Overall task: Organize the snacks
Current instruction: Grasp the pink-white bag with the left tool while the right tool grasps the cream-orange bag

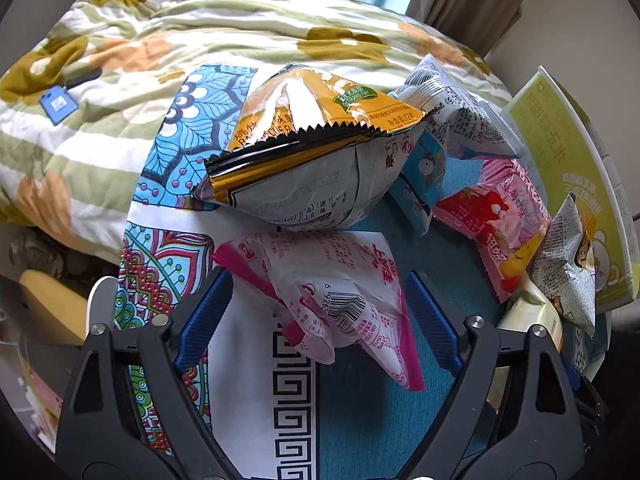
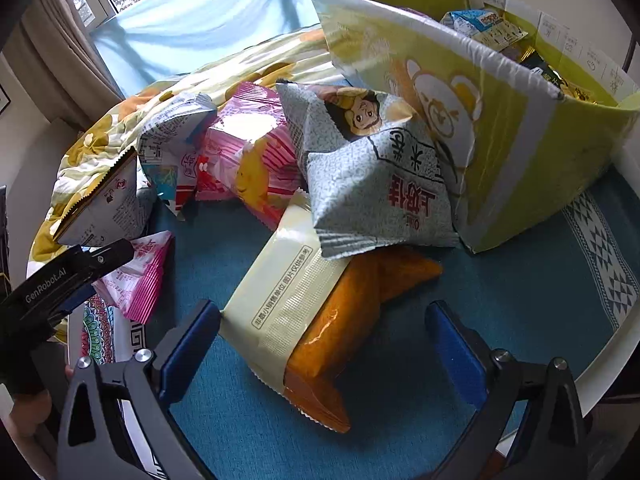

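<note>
Between our left gripper [image 1: 318, 312] fingers lies a crinkly pink-and-white foil snack pouch [image 1: 340, 300], flat on the teal patterned cloth surface [image 1: 360, 408]. The jaws stand apart around it, pads not touching, so it's loose. Just beyond sits a puffy orange-and-silver snack bag [image 1: 308, 160], with more packets piled to its right. Our right gripper [image 2: 324, 340] is spread wide too, straddling a flat cream-and-orange plastic packet [image 2: 296, 316] without pressing it. A grey speckled bag with a cartoon face [image 2: 372, 184] leans against the green cardboard box [image 2: 500, 128], which already has a few snacks inside.
</note>
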